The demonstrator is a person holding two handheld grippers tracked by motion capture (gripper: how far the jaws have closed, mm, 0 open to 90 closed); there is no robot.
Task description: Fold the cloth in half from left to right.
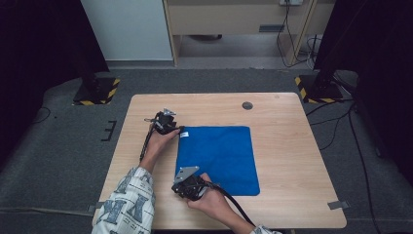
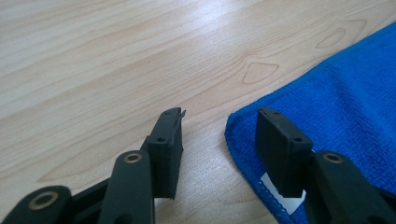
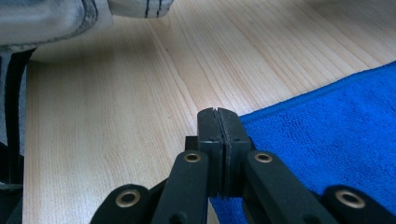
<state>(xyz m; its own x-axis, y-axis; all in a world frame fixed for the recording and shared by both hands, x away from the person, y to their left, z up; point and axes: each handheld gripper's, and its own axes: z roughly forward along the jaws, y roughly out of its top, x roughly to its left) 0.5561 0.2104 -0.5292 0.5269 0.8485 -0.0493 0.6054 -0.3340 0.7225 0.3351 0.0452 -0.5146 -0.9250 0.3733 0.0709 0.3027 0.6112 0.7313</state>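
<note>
A blue cloth point(image 1: 219, 158) lies flat on the wooden table point(image 1: 292, 146). My left gripper point(image 1: 181, 130) is at the cloth's far left corner. In the left gripper view the gripper point(image 2: 222, 116) is open, one jaw over bare wood and the other over the blue cloth point(image 2: 336, 93), beside a white label point(image 2: 280, 196). My right gripper point(image 1: 180, 187) is at the near left corner. The right gripper view has the gripper point(image 3: 218, 114) shut, and the edge of the cloth point(image 3: 327, 130) runs in under its jaws, which hide the corner.
A round grey cable hole point(image 1: 247, 105) sits near the table's far edge. A patterned sleeve point(image 1: 129, 202) rests at the table's front left. Bare wood surrounds the cloth on all sides. Black stands with striped bases point(image 1: 316, 90) rise from the floor behind the table.
</note>
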